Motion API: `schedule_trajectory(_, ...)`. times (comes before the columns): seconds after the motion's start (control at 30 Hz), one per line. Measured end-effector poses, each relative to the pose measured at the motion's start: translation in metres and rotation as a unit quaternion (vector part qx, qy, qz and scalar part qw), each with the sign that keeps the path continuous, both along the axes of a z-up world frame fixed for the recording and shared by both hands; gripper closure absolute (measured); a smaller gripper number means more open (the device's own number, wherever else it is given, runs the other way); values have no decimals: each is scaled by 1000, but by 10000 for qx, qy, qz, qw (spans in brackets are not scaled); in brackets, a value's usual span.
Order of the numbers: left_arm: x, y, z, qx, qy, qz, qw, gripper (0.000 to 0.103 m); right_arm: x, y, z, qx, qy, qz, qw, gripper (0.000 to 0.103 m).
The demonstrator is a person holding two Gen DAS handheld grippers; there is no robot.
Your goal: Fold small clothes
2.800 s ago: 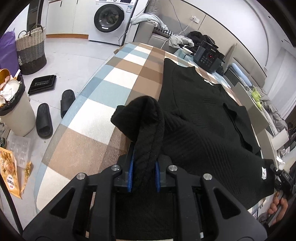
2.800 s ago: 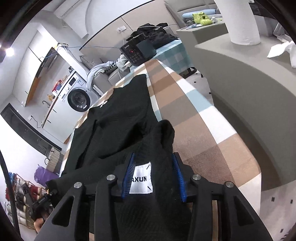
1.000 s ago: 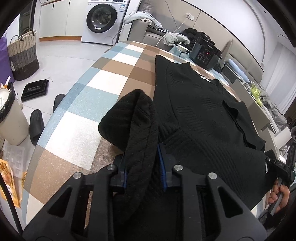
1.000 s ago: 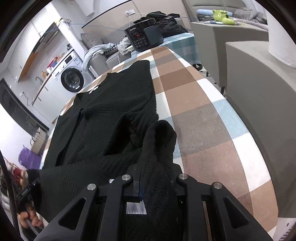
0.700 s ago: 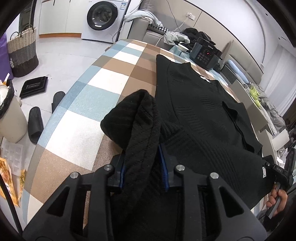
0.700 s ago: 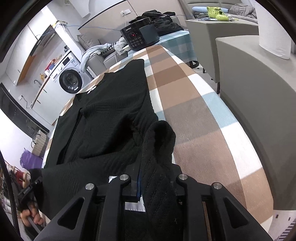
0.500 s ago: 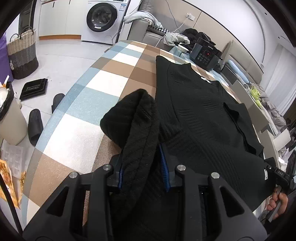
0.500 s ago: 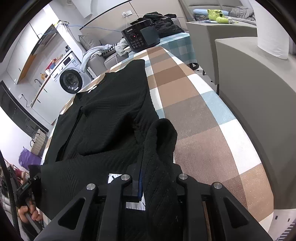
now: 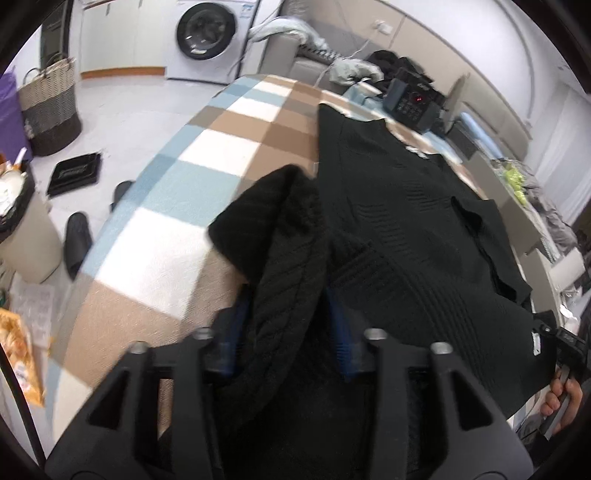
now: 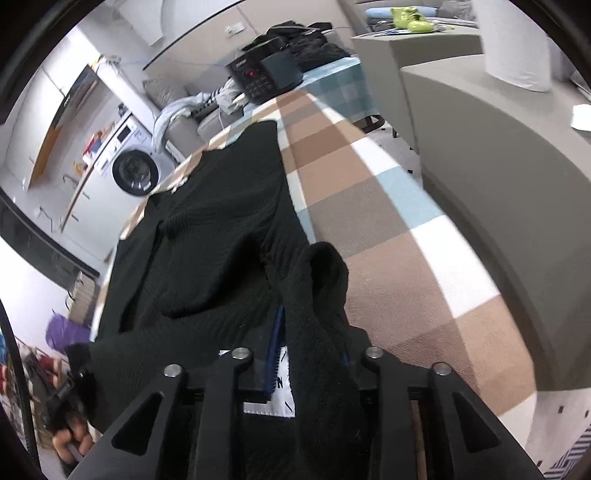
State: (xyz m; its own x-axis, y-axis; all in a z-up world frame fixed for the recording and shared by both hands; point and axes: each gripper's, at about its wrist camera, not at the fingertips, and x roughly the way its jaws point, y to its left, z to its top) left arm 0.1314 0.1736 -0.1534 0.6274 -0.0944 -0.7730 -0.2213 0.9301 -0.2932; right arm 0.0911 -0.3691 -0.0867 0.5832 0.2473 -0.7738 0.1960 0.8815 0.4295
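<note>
A black knit sweater (image 9: 406, 221) lies spread along the checked tablecloth (image 9: 221, 155). Its near edge is raised in two bunches. My left gripper (image 9: 288, 325) has one bunch between its blue pads; the jaws are opening and the pads stand off the knit. In the right wrist view the sweater (image 10: 214, 229) runs up the table. My right gripper (image 10: 310, 350) has the other bunch between its pads. Its jaws are opening too, and a white label (image 10: 284, 384) shows in the gap beside the left pad. A hand (image 9: 561, 402) holds the far gripper at the frame's lower right.
A black appliance (image 9: 413, 99) stands at the table's far end. On the floor to the left are a washing machine (image 9: 210, 33), a woven basket (image 9: 48, 107), a bin (image 9: 22, 229) and slippers (image 9: 77, 240). A grey counter (image 10: 498, 147) runs close along the table's right side.
Both pairs of pads have spread apart around the knit bunches, the left more plainly. The bunches stay between them. The right gripper has shifted a little sideways.
</note>
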Motion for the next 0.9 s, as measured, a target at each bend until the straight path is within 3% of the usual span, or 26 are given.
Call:
schedule_trajectory(0.1, -12, 6, 6, -27, -113, 60, 9999, 49, -13, -1, 6, 84, -113, 25, 9999, 68)
schedule_trajectory(0.43, -68, 7, 10, 96, -119, 124, 9998, 49, -64, -16, 10, 199, -123, -149, 9996, 63)
schedule_trajectory(0.47, -72, 8, 10, 52, -171, 141, 9997, 51, -67, -18, 9, 212, -129, -159, 9996, 63)
schedule_trajectory(0.53, -78, 7, 10, 6, -252, 167, 9995, 68, -71, -19, 7, 214, -143, -157, 9995, 63)
schedule_trajectory(0.57, -80, 7, 10, -27, -273, 159, 9995, 81, -73, -19, 7, 194, -149, -171, 9996, 63)
schedule_trajectory(0.6, -81, 7, 10, -64, -282, 159, 9995, 92, -74, -18, 7, 147, -163, -164, 9996, 67)
schedule_trajectory(0.63, -82, 7, 11, -118, -303, 157, 9993, 96, -76, -16, 8, 58, -197, -133, 9997, 72)
schedule_trajectory(0.73, -88, 7, 19, -198, -457, 202, 9986, 100, -81, -8, 18, -300, -365, -19, 9989, 89)
schedule_trajectory(0.9, -92, 8, 44, -205, -788, 243, 9964, 100, -84, -3, 41, -564, -793, 49, 9952, 95)
